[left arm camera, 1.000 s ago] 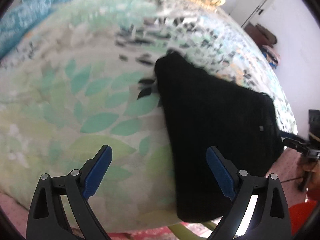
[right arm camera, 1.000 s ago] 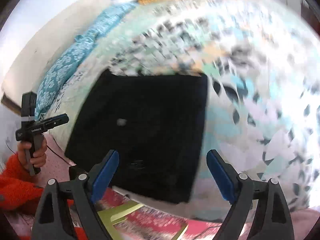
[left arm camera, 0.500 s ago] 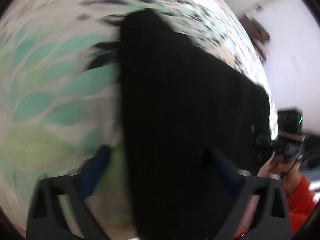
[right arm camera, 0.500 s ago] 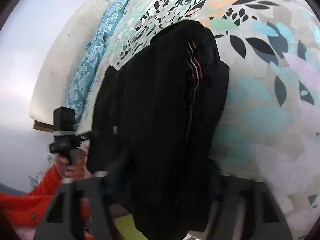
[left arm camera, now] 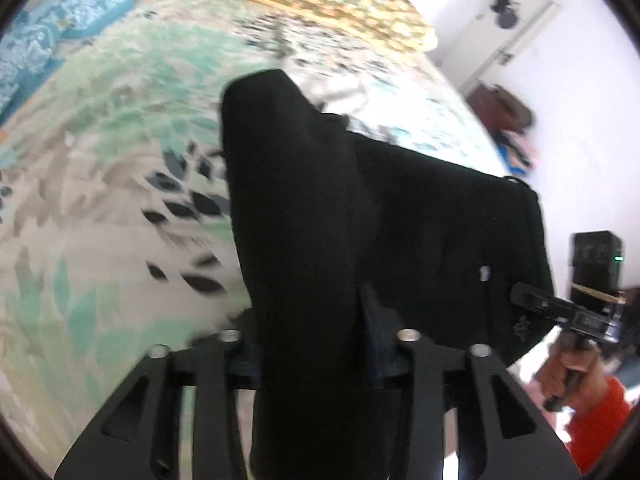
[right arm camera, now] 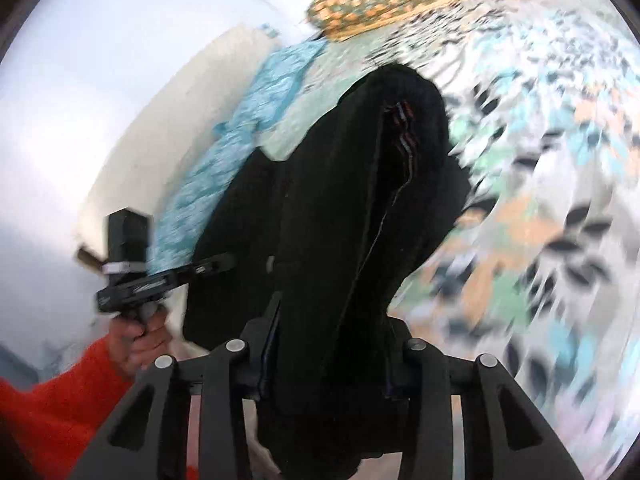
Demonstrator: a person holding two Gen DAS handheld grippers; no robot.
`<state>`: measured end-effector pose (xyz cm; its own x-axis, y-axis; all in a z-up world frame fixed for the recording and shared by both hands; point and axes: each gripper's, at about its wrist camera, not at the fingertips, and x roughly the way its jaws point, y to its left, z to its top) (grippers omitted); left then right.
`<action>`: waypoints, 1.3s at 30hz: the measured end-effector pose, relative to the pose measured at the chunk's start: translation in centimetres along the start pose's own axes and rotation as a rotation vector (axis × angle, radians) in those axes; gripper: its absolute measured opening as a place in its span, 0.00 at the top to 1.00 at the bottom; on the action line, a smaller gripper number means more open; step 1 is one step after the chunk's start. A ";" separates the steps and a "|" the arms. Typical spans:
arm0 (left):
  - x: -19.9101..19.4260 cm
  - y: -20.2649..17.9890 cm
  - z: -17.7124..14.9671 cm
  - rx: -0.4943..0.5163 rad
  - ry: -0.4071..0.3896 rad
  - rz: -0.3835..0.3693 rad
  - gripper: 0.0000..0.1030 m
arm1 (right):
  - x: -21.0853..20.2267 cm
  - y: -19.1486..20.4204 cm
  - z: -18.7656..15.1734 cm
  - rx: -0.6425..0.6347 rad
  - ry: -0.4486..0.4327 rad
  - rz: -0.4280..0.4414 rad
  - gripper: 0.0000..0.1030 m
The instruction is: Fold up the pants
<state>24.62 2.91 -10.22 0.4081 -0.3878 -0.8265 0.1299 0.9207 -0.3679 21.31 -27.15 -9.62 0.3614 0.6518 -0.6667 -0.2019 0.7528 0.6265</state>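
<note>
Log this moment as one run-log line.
task: fold pants | left claw: shut on black pants | right claw: shut on black pants | surface: bed

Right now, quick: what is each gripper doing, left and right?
Left gripper: shut on the black fabric pants, lifting one edge.
Right gripper: shut on the same pants, gripping another edge.

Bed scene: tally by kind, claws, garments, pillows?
Claws: 2, left claw and right claw, each shut on the black pants.
Garments: 1.
Pillows: 2, blue pillow and orange-patterned pillow.
Total: 5.
</note>
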 end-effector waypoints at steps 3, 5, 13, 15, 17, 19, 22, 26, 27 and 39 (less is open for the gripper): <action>2.4 0.5 -1.2 0.025 -0.003 0.226 0.44 | 2.5 -2.2 -0.6 0.077 0.040 -0.182 0.49; 2.0 1.0 -3.3 0.036 0.007 0.273 0.42 | 1.6 -3.4 -2.0 0.145 0.035 -0.321 0.35; -6.5 -0.2 -11.0 0.160 -0.210 0.468 0.01 | -7.7 3.9 -8.7 0.040 -0.164 -0.601 0.00; -7.3 -1.1 -11.5 0.149 -0.195 0.453 0.01 | -8.7 6.6 -10.9 -0.003 -0.195 -0.650 0.00; -7.6 -1.5 -11.5 0.113 -0.192 0.455 0.01 | -8.5 9.2 -13.0 -0.027 -0.210 -0.683 0.00; -8.2 -2.5 -11.7 0.101 -0.179 0.446 0.01 | -8.1 11.1 -14.3 -0.052 -0.223 -0.713 0.00; -9.1 -4.2 -12.2 0.153 -0.195 0.448 0.01 | -7.0 13.4 -15.4 -0.113 -0.224 -0.723 0.00; -10.0 -4.7 -12.6 0.144 -0.219 0.430 0.01 | -6.4 14.9 -15.2 -0.139 -0.246 -0.746 0.00; -10.1 -4.7 -12.7 0.140 -0.220 0.432 0.01 | -6.5 15.0 -15.1 -0.137 -0.251 -0.748 0.00; -10.0 -4.9 -13.5 0.122 -0.202 0.402 0.01 | -6.0 15.4 -15.9 -0.177 -0.227 -0.775 0.00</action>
<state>7.73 1.65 -5.90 0.6140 0.0053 -0.7893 0.0264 0.9993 0.0273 1.54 -18.06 -2.41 0.6283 -0.0781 -0.7741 0.0464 0.9969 -0.0630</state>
